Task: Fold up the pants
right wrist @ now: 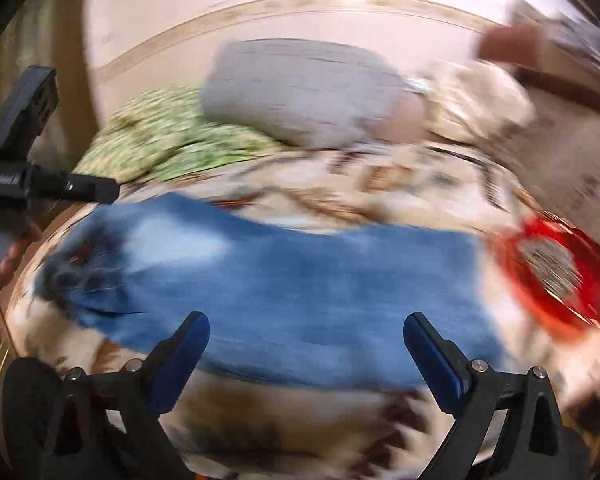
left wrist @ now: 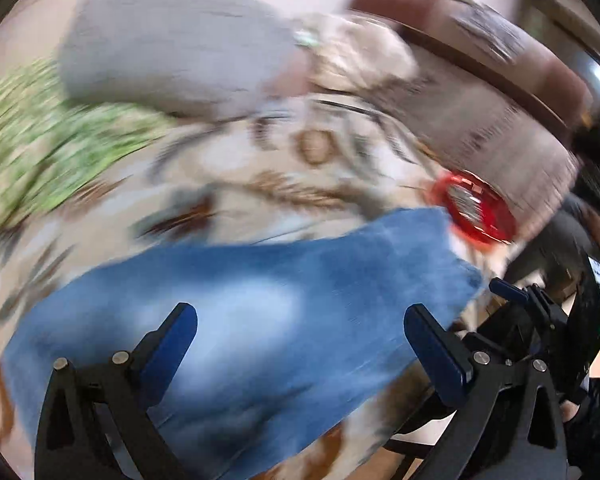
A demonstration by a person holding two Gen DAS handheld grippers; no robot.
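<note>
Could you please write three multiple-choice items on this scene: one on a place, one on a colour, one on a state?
1. Where do the jeans lie?
A. on the patterned bedspread
B. on a bare wooden floor
C. over a chair back

2. What colour is the round thing past one end of the jeans?
A. yellow
B. red
C. black

3. How do the fingers of the right gripper stand?
A. shut on the jeans
B. shut on nothing
C. wide apart, holding nothing

Answers:
1 A, patterned fabric shows all round the denim.
2 B, its rim is bright red in both views.
3 C, the blue fingers stand far apart with only the scene beyond showing between them.
</note>
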